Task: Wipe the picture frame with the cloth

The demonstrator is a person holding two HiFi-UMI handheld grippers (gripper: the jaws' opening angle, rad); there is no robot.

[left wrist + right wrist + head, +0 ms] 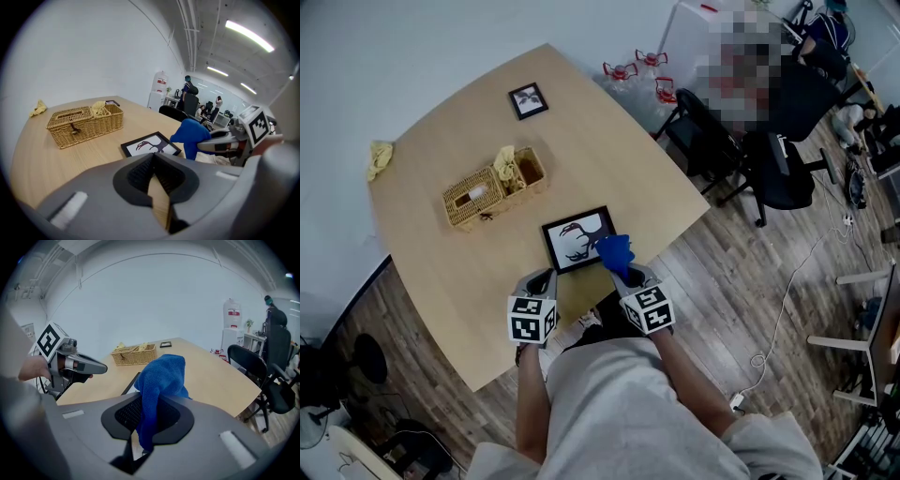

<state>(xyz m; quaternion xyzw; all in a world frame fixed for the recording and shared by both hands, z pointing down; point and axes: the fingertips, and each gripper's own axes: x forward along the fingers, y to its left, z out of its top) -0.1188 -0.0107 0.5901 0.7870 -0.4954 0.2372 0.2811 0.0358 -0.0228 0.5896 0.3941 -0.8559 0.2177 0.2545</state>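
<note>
blue cloth (pixel 161 376) poised at the picture frame (pixel 577 238) edge, wipe seemingly not begun
right gripper (pixel 619 267) jaws pinch it; left gripper (pixel 157 187) jaws pressed together, empty. next likely: lower cloth onto the frame.

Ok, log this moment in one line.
right gripper: shut on blue cloth | blue cloth: over picture frame right edge, contact unclear | left gripper: fingers together, empty

shirt (pixel 614 403): light grey, short-sleeved | left gripper (pixel 546 275), right gripper (pixel 623 274): grey shells, black-white marker cubes (pixel 532 319)
</note>
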